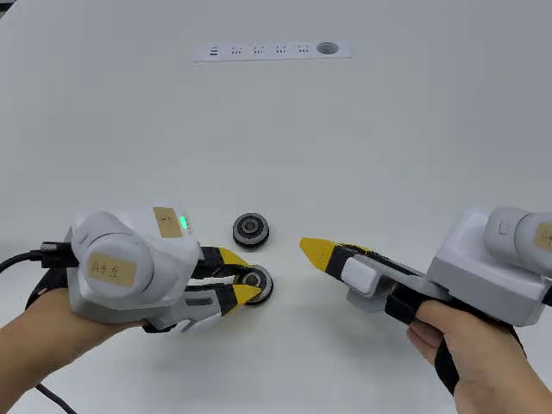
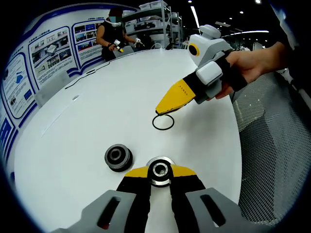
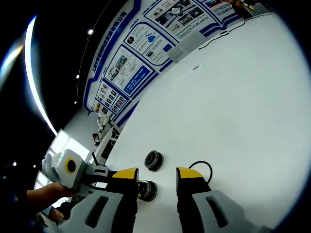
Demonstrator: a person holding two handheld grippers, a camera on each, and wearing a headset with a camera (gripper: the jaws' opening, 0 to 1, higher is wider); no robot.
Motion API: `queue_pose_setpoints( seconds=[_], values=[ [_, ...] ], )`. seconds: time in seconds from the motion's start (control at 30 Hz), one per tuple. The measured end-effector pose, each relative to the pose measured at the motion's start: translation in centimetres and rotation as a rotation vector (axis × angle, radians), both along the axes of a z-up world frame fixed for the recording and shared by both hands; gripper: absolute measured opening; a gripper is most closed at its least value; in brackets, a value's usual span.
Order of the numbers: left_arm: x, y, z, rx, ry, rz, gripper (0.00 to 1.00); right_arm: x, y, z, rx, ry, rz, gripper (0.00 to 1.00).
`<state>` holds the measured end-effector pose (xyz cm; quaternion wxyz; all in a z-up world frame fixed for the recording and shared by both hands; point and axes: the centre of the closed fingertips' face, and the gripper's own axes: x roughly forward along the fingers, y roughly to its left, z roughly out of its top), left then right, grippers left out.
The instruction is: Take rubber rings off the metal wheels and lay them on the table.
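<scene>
My left gripper (image 1: 244, 276) is shut on a metal wheel (image 1: 258, 282) lying on the white table (image 1: 362, 155). In the left gripper view the left gripper (image 2: 160, 174) pinches this wheel (image 2: 160, 168), whose rim looks bare and silver. A second wheel (image 1: 250, 229) (image 2: 118, 157) (image 3: 153, 160), black-rimmed, lies just beyond it. A loose black rubber ring (image 2: 163, 122) (image 3: 202, 165) lies flat on the table. My right gripper (image 1: 317, 252) (image 3: 158, 175) is open with nothing between its fingers, and its yellow tip (image 2: 171, 101) hovers over the ring.
A white power strip (image 1: 272, 50) is set into the table at the far side. A person (image 2: 114, 29) stands beyond the table's far end. Grey mesh (image 2: 272, 145) runs along the table's right edge in the left gripper view.
</scene>
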<state>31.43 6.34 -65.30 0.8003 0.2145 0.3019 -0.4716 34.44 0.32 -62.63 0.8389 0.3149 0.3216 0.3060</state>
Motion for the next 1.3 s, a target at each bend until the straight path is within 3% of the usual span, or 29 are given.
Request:
queue_pose_setpoints(
  seconds=[0.2,0.6,0.73,0.8,1.13,1.3],
  values=[
    [-0.2,0.0,0.0,0.007,0.001,-0.019,0.14,-0.7,1.1,0.4,0.055,0.018,0.043,0.36],
    [-0.1,0.1,0.0,0.012,0.008,-0.032,0.13,-2.3,3.3,-0.1,0.093,0.064,0.125,0.5],
    [-0.2,0.0,0.0,0.041,-0.024,-0.072,0.13,-3.0,4.3,-0.4,0.109,0.1,0.164,0.59],
    [-0.2,0.1,0.0,0.029,-0.02,-0.057,0.13,-3.3,4.7,-0.5,0.118,0.113,0.181,0.62],
    [-0.2,0.1,0.0,0.016,-0.007,-0.053,0.13,-3.6,6.1,0.1,0.194,0.179,0.208,0.63],
    [-0.2,0.1,0.0,0.022,-0.009,-0.057,0.13,-3.8,6.3,-0.5,0.169,0.2,0.214,0.63]
  ],
)
